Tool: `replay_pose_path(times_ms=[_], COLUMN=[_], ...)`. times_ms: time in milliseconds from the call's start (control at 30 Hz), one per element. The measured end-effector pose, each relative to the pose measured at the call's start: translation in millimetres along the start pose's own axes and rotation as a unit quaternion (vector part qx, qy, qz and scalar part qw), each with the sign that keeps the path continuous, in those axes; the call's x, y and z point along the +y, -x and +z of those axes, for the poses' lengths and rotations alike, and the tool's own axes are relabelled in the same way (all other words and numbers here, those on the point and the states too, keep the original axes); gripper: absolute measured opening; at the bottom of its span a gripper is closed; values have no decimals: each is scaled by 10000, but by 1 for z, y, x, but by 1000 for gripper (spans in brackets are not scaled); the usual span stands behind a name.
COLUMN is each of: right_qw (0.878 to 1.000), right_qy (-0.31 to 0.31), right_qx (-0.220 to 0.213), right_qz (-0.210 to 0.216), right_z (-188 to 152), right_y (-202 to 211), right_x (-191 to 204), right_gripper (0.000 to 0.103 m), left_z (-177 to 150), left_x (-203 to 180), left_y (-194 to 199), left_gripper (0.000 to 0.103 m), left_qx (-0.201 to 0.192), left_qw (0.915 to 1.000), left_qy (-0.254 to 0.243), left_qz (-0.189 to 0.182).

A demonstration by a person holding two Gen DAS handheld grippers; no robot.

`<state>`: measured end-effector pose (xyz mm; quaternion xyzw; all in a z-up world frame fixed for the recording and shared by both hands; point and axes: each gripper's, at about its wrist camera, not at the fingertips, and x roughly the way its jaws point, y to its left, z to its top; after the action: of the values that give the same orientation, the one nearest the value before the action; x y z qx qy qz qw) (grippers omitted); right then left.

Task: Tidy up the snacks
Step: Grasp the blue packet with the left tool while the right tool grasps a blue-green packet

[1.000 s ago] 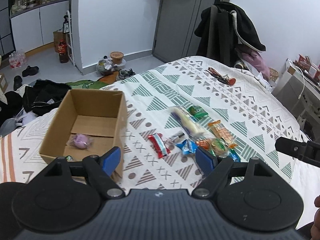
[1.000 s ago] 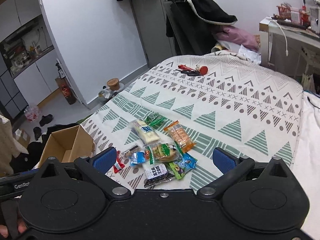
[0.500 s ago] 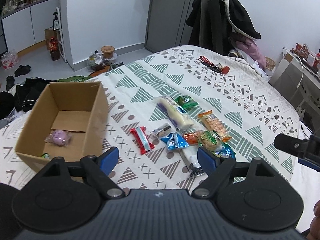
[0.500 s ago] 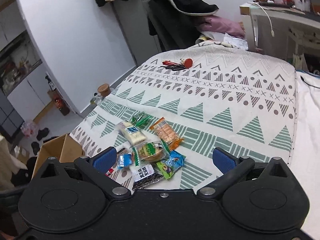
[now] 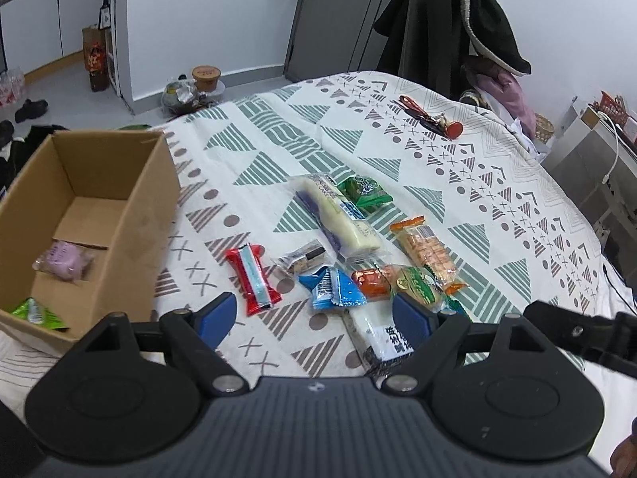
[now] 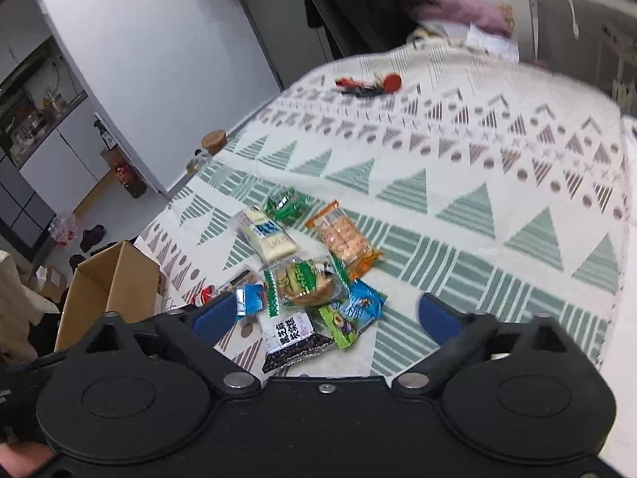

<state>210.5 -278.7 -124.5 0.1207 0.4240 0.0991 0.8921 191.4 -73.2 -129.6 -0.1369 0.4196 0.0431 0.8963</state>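
Note:
Several snack packets lie in a loose heap on the patterned bedspread (image 5: 497,199). Among them are a red bar (image 5: 251,279), a blue packet (image 5: 333,287), a long white cake pack (image 5: 338,217), an orange cracker pack (image 5: 426,251) and a black-and-white packet (image 6: 290,338). An open cardboard box (image 5: 131,215) at the left holds a pink packet (image 5: 63,259) and a green packet (image 5: 34,312). My left gripper (image 5: 314,320) hovers open just short of the heap, nothing between its fingers. My right gripper (image 6: 324,316) is also open, above the heap's near side.
A red-handled tool (image 5: 432,119) lies far back on the bed. Beyond the bed hangs a dark coat (image 5: 458,32); a desk (image 5: 589,159) stands at the right. Clothes, shoes and a noodle cup (image 5: 206,76) litter the floor at the left.
Both grippers have moved forward and down toward the snack heap, which now looks larger. The box has slid toward the left edge of the left wrist view. Both stay open.

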Motion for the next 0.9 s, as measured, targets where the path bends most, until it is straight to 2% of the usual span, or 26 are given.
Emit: replay_pose_path(times_ms=[167,433,667,767,900], right_qw=[9984,9937,9890,9863,9851], right_qy=[-270,-712,-820,-874,-930], right_qx=[452,800,1054,1230,1289], right_qz=[-200,-326,-635,-660,-660], right_z=[1,1,7,6,5], right_y=[-28,-58,-92,-103,-111], right_x=[-10,-21,-21,-23,-26], right_gripper=[58,51,51,51,51], left_z=[1,3,6,4,2], left_x=[-2,-3,-2,-2,-3], left_y=[-22,-55,-85,-100,-109], left_gripper=[82,75,71,65,63], left_qx=[148,287,463,611,595], left_qw=[9998,9992,9981,9974,9974], left_qy=[88,261,392,374,395], left_qz=[-62,-130,-109,-57,-40])
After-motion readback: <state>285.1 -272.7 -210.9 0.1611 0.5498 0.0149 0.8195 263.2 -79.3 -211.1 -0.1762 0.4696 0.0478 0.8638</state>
